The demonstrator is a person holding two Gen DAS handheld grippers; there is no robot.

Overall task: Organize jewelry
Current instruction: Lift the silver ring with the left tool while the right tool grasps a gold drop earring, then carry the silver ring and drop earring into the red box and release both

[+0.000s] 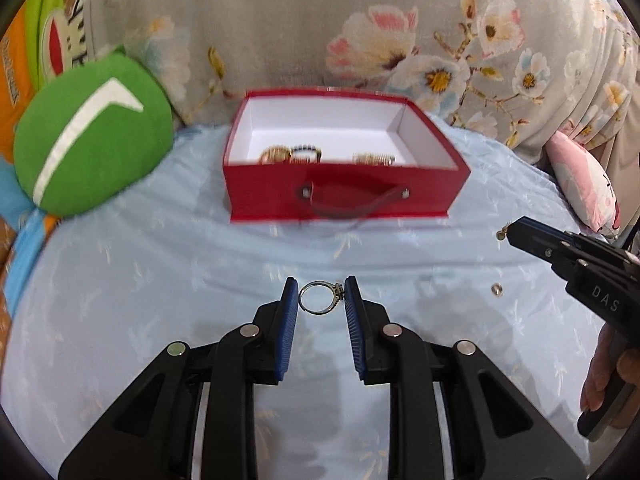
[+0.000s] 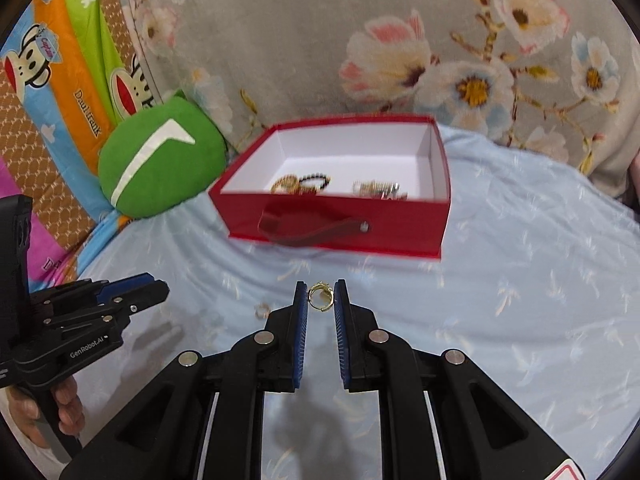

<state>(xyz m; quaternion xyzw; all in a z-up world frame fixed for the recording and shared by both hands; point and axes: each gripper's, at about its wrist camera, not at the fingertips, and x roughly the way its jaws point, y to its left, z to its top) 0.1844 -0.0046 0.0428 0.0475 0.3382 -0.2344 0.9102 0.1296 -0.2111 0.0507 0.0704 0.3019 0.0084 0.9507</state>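
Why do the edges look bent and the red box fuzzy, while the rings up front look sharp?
Left wrist view: the fisheye lens bows the edges into dark corners; the red box is smeared, yet the silver ring in the left tool is crisp. Right wrist view: same bowing, box blurred, gold ring in the right tool sharp, soft shadows on the blue sheet.

Both cameras are sitting low over the bed, looking forward along their own tool fingers toward the red box and the flowered cloth behind it. The left view is facing the box squarely; the right view is catching it from closer. Each is showing the other tool at its edge.
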